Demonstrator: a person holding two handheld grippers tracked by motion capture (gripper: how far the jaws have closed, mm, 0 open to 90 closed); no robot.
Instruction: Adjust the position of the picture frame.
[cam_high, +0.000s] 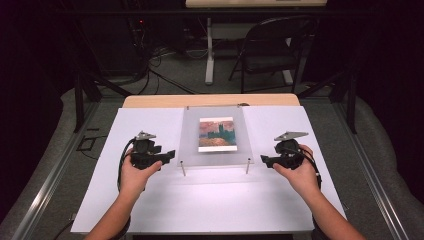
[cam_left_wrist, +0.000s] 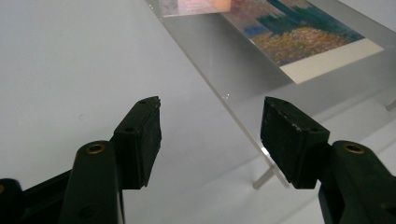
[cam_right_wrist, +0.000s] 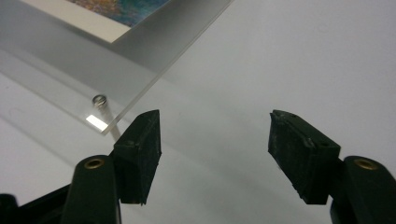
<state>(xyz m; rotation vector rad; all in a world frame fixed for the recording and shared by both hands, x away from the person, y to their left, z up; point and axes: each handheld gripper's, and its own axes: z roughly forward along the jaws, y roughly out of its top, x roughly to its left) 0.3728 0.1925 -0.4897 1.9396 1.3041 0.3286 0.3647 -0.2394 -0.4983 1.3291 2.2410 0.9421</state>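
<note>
A clear acrylic panel with a colourful painting print in it stands raised on thin metal posts at the middle of the white table. My left gripper hovers just off the panel's left edge, pointing right. In the left gripper view its jaws are open and empty, with the panel's edge and the print running past them. My right gripper sits just off the right edge. Its jaws are open and empty, near the panel's corner and a post.
The white table top has bare room in front of and beside the panel. A wooden strip marks its far edge. Beyond it stand a folding chair and a desk leg, with cables on the floor.
</note>
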